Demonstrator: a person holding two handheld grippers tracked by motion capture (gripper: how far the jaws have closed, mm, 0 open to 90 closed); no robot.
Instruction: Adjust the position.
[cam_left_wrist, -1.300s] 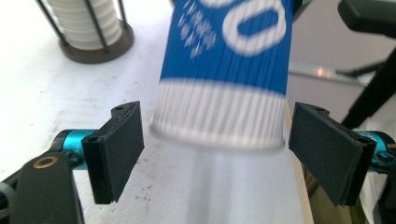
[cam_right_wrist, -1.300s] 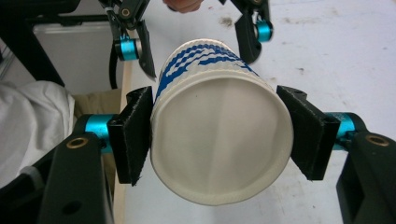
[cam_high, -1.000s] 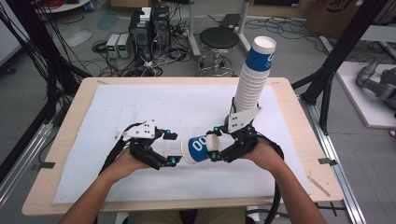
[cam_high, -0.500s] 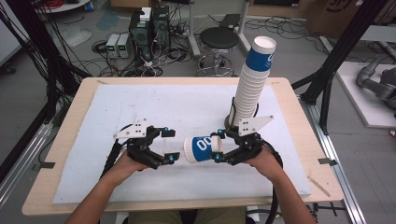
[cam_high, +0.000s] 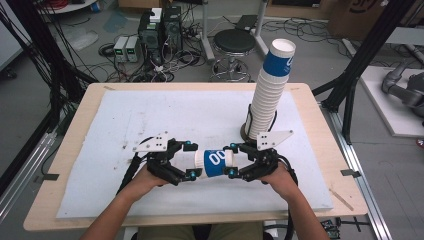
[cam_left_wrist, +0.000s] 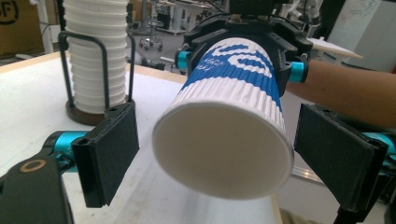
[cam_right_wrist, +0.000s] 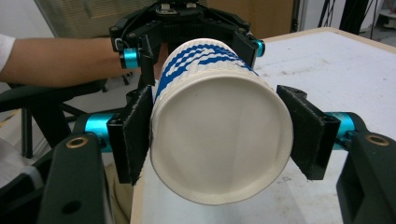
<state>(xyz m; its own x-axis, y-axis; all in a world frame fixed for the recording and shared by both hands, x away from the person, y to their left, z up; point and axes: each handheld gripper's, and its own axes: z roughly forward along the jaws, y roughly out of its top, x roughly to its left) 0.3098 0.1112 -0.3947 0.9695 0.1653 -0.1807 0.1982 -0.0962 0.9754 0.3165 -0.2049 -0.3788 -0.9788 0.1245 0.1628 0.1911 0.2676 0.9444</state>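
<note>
A paper cup (cam_high: 215, 162) with a blue band lies level between my two grippers, just above the white mat (cam_high: 150, 115). My right gripper (cam_high: 231, 160) is shut on its blue, wider end; in the right gripper view both pads press the sides of the cup (cam_right_wrist: 219, 140). My left gripper (cam_high: 189, 160) is open around the white ribbed base. In the left gripper view the cup (cam_left_wrist: 224, 116) hangs between the jaws with a gap on each side. A tall stack of cups (cam_high: 267, 95) stands in a wire holder behind the right gripper.
The mat covers a wooden table (cam_high: 320, 130). The cup stack (cam_left_wrist: 95, 51) leans right at the table's back right. A stool (cam_high: 235, 42), computer boxes (cam_high: 160, 25) and cables are on the floor beyond the far edge. Black frame posts flank the table.
The right gripper has sunk a little and drifted right with the cup, bringing it more level. The left gripper has stayed around the cup's base.
</note>
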